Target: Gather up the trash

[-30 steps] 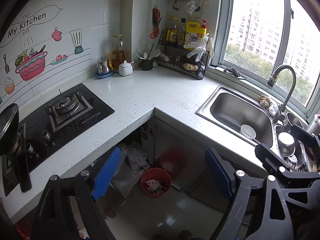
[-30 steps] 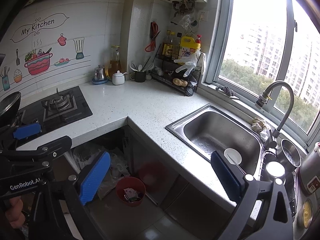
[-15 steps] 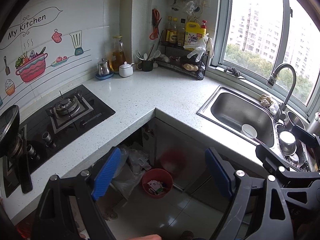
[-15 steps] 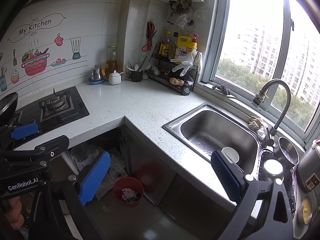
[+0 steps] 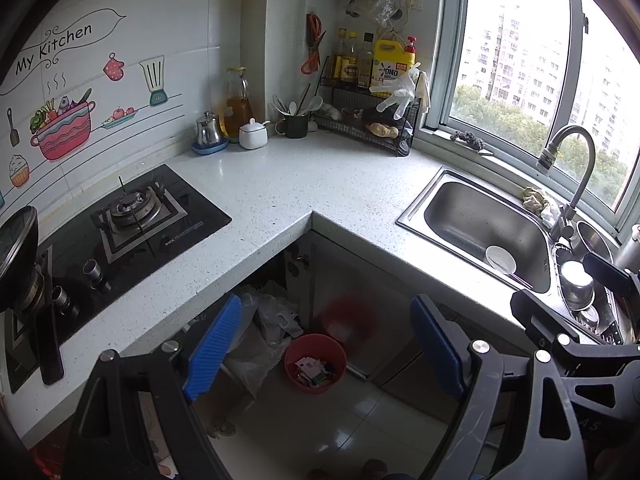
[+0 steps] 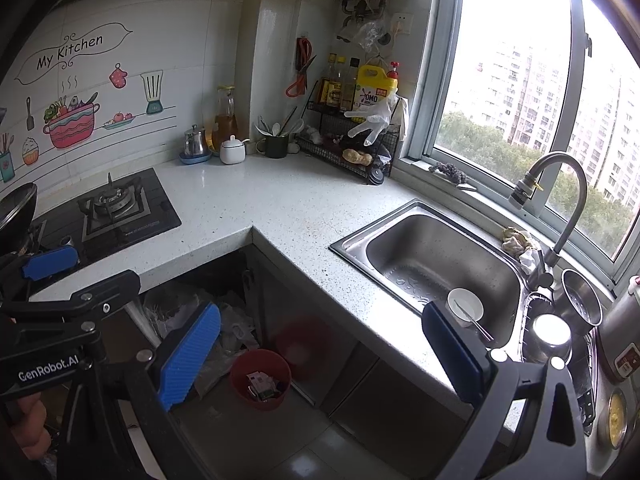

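On the floor tiles under the counter corner stands a red trash bin [image 5: 316,362] [image 6: 260,378] with paper scraps and small cartons inside. Crumpled plastic bags [image 5: 260,320] [image 6: 224,320] lie beside it in the open cabinet space. My left gripper [image 5: 326,308] hovers well above the bin, open, with nothing between its blue pads. My right gripper [image 6: 320,312] is also open and empty, high above the bin and the counter edge. One blue pad of the left gripper [image 6: 52,258] shows at the left of the right wrist view.
An L-shaped speckled counter [image 5: 280,188] carries a gas hob [image 5: 136,216], a wok [image 5: 16,248], jars and a black bottle rack [image 5: 368,120]. A steel sink [image 6: 436,256] holds a white bowl [image 6: 464,306]. Metal pots [image 6: 580,296] stand by the faucet [image 6: 560,200].
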Action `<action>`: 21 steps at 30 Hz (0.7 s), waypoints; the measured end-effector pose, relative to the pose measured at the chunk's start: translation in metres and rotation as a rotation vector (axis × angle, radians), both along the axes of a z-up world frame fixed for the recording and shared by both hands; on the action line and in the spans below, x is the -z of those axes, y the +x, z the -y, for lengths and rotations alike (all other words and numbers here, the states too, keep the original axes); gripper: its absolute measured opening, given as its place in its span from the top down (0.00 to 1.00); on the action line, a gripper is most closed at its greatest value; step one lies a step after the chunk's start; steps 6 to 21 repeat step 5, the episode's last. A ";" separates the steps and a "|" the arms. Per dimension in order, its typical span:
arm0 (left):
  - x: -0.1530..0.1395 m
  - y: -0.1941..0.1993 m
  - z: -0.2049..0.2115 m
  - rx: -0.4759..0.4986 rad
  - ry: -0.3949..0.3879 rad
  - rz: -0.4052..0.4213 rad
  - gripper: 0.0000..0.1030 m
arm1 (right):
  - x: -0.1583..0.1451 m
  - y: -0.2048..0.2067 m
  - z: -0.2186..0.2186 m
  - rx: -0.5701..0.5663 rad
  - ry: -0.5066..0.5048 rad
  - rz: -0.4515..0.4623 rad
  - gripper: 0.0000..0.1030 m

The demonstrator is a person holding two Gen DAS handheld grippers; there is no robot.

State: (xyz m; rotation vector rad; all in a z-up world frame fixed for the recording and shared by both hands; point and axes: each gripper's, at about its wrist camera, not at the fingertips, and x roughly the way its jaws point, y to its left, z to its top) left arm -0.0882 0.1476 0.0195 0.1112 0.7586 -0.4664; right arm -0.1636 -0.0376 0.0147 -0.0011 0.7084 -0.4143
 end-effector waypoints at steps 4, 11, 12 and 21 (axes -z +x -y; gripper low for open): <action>0.001 0.002 -0.002 0.002 0.001 -0.003 0.18 | 0.000 0.001 0.000 -0.002 0.002 -0.002 0.02; 0.001 0.003 -0.003 0.002 -0.001 -0.005 0.18 | 0.000 0.001 0.000 -0.002 0.001 -0.002 0.02; 0.001 0.003 -0.003 0.002 -0.001 -0.005 0.18 | 0.000 0.001 0.000 -0.002 0.001 -0.002 0.02; 0.001 0.003 -0.003 0.002 -0.001 -0.005 0.18 | 0.000 0.001 0.000 -0.002 0.001 -0.002 0.02</action>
